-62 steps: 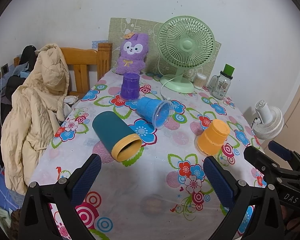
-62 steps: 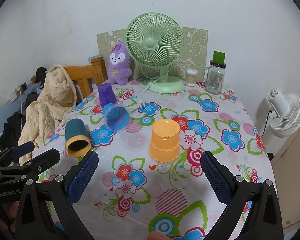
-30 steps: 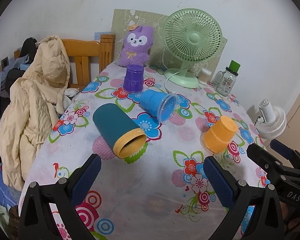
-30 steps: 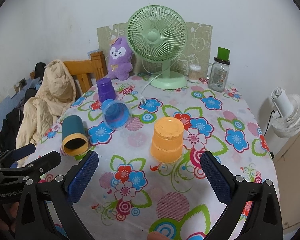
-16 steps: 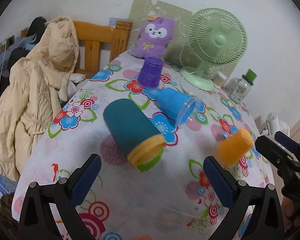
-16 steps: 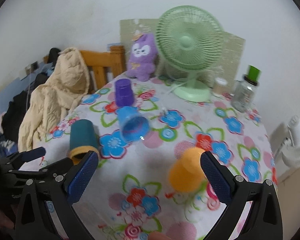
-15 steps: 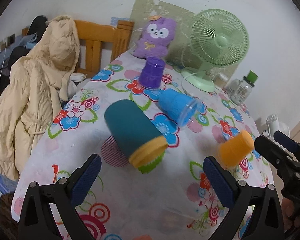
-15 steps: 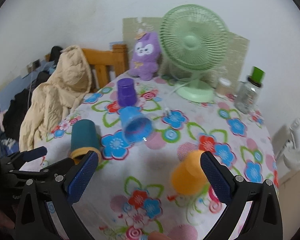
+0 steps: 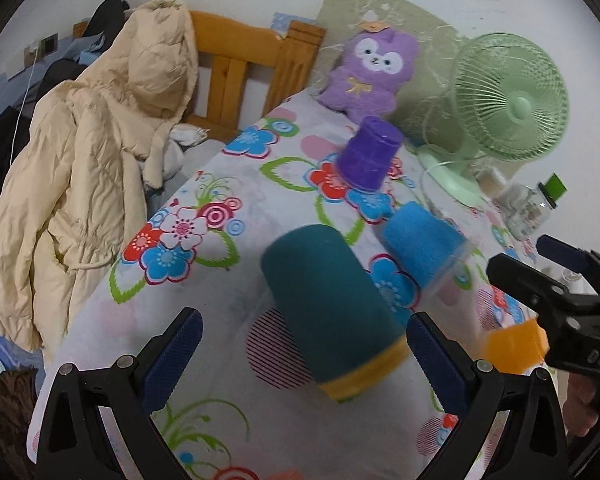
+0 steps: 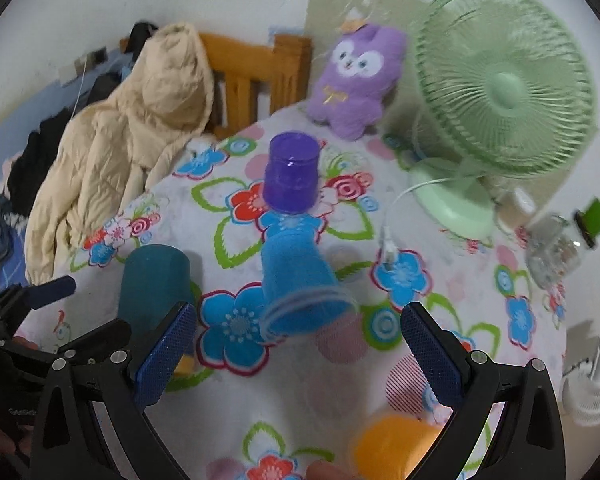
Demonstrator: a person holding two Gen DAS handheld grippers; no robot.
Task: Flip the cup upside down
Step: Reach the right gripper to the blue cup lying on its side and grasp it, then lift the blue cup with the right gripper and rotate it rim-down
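Both tongs had closed in on the cups within the last second. The left tongs (image 9: 302,354), which a moment before hung back over the near edge of the tabletop (image 9: 228,292), now straddled the teal cup (image 9: 328,300): its yellow-rimmed mouth lay just inside the spread, released jaws, nothing gripped. The cup lay on its side, base toward 11 o'clock and mouth toward 5 o'clock, much larger in the left view than earlier. The right tongs (image 10: 298,348) had swung away from the orange cup (image 10: 396,446), which earlier sat centred ahead of them and now showed only at 6 o'clock, blurred, at the bottom of the right view. Ahead of them lay the blue cup (image 10: 298,280), on its side with its clear rim toward the camera; those jaws were also wide and empty. The purple cup (image 10: 292,174) stood mouth-down at 12 o'clock, as did the orange one earlier, so those two looked finished.

By my reading, the approach was ending and the grasp of a fallen cup was about to start, the teal one being the closer candidate. No cup had yet been lifted or turned. Motion blur in both views suggested the tongs were not settled, and the round teal body could roll if nudged before the jaws closed.
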